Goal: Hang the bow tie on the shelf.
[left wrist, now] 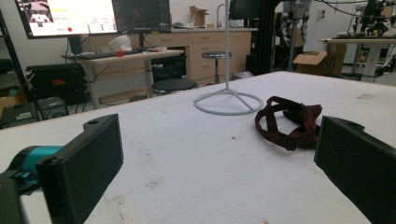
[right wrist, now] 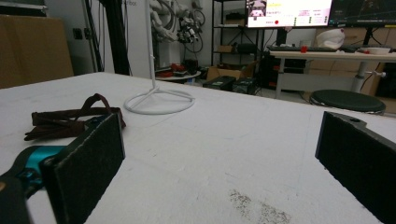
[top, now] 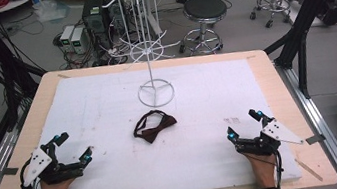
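Your left tool sits low at the near-left of the surface, jaws spread wide, nothing between them. Your right tool sits at the near-right, jaws also wide apart and empty. Both rest on or just above the white foam sheet; can't tell which. Your hands are behind them at the near edge, striped cuffs visible.

The bow tie lies flat near the middle of the white sheet, roughly between the two tools and a bit farther out, well apart from both. Colour is dark maroon-brown. Two fabric wings are pinched at a centre knot, and a thin strap of the same colour loops out on one side, partly raised off the sheet. In the left gripper view the bow tie shows the strap arcing up with a small dark buckle or clasp at its near end. In the right gripper view the bow tie sits partly behind your near jaw, strap loop standing up.

The white wire display stand stands upright just beyond the bow tie, its round base ring on the sheet, near the tie but not touching. Hook arms radiate from the pole in two tiers, all bare.
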Available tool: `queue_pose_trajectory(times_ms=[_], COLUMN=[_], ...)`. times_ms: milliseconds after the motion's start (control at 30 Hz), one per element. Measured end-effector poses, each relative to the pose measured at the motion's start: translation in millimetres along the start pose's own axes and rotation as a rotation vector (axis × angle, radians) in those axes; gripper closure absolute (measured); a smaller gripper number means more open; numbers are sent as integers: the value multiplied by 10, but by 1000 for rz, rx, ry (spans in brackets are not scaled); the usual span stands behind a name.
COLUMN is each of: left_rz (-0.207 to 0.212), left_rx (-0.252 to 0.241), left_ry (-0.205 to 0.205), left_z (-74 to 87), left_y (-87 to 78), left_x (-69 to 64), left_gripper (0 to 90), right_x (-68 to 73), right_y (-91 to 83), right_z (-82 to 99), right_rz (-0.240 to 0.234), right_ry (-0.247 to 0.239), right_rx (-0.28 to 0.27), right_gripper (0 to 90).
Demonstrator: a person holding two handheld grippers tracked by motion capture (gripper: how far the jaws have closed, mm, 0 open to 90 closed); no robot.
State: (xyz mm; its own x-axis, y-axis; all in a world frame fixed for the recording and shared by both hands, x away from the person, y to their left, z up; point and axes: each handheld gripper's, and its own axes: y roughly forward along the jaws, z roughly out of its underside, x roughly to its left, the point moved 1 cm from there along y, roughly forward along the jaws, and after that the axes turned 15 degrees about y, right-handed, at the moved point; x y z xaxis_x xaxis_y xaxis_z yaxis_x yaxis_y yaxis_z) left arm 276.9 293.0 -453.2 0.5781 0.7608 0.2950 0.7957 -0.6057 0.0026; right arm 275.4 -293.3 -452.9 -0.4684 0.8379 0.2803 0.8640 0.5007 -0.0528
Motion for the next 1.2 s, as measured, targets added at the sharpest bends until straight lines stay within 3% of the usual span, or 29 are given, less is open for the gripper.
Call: queue_pose_trajectory(times_ms=[500, 767, 900, 1067, 1200], left_rz=[-1, 0, 25, 90, 113], left_rx=[-1, -11, 7, 35, 51], left_ry=[-16, -54, -59, -72, -34], left_z=[3, -68, -181, -360, -505], left_y=[-1, -8, 20, 86, 143], left_x=[16, 99, 174, 233, 252], left_gripper=[17, 17, 17, 17, 17], right_x=[0, -10, -7, -6, -9], right_y=[1, 1, 1, 0, 2], right_z=[0, -3, -3, -1, -3], right_rz=[3, 0, 5, 4, 4], right_ry=[2, 3, -1, 4, 1], right_rx=[-5, -7, -7, -6, -8], right_gripper=[7, 7, 7, 7, 7])
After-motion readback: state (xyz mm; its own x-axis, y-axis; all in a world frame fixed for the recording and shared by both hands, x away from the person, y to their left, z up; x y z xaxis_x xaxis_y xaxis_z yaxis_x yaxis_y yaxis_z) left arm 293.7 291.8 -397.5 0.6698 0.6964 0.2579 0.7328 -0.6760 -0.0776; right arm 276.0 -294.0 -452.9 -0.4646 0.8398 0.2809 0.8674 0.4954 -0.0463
